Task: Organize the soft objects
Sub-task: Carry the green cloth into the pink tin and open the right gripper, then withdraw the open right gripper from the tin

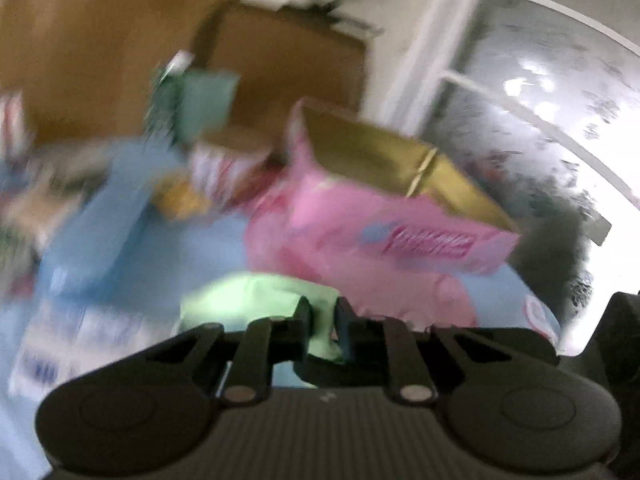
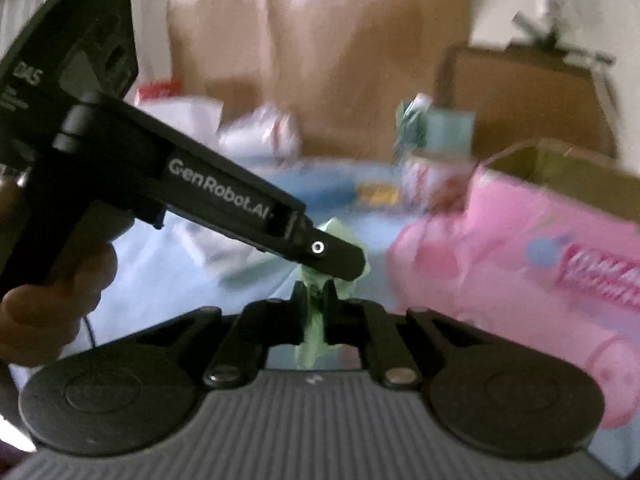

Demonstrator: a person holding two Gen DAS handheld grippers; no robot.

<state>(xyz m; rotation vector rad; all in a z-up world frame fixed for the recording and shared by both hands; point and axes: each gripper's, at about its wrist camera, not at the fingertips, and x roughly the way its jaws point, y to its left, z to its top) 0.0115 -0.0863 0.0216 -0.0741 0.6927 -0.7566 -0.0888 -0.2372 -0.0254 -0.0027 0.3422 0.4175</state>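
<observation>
Cloth [image 2: 316, 312], pale green and crumpled, is bunching between both tools, left tool [image 1: 323, 312] and right tool [image 2: 315, 294] each clamping a fold.

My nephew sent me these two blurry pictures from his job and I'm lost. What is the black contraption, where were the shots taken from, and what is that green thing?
No robot here: a person holds a black two-finger gripper in each hand, with a camera on each looking along its fingers. One picture is from the left gripper, the other from the right gripper, where a hand shows. Both are shut on a green cloth. It hangs over a blue sheet with a pink package and an open box beside it.
</observation>
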